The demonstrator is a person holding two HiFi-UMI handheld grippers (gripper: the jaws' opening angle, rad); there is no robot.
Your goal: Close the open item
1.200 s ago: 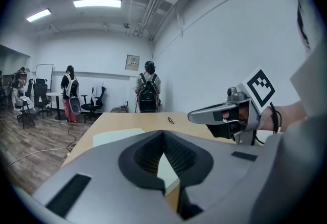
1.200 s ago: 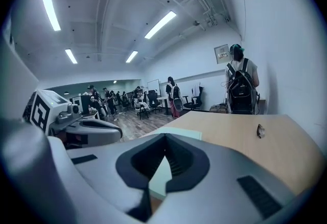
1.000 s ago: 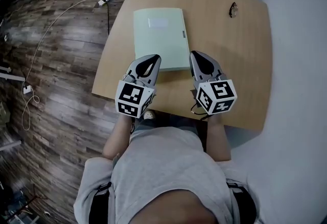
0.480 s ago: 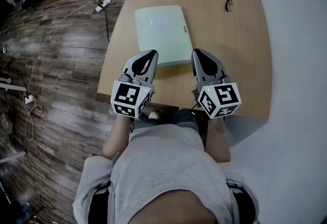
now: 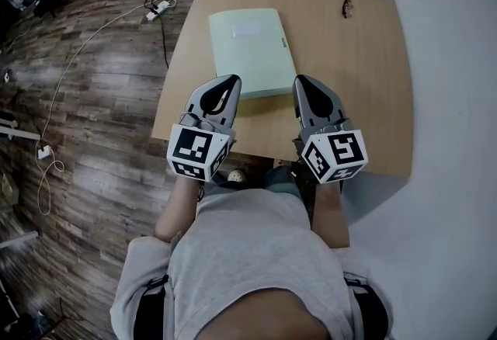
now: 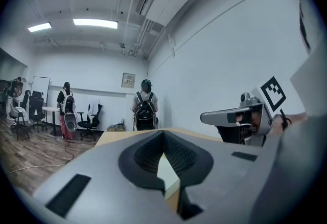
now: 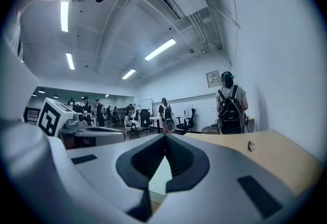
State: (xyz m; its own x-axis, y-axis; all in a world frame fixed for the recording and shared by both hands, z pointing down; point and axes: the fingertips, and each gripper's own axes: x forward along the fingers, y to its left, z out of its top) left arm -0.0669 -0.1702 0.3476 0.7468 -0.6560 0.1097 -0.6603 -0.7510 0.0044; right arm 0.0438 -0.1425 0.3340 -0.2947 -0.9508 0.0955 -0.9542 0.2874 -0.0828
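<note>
Wooden table (image 5: pixel 349 82), one; green folder (image 5: pixel 250 53), one

green folder (image 5: pixel 252 51) on wooden table (image 5: pixel 349 82), left gripper (image 5: pixel 231 81), right gripper (image 5: pixel 301 81) at near edge

Your head view is evenly lit and reasonably sharp. The table (image 5: pixel 365 82) reads bright with no hard shadows, while the wooden floor (image 5: pixel 85 113) falls dim toward the left corners, and straight edges bow near the borders. In both gripper views you get a round fisheye picture with black corners. The ceiling light strips (image 6: pixel 94 23) burn out to white and the walls take a cool bluish cast — the left gripper (image 6: pixel 163 136) and right gripper (image 7: pixel 164 138) look soft so close to the lens.
</note>
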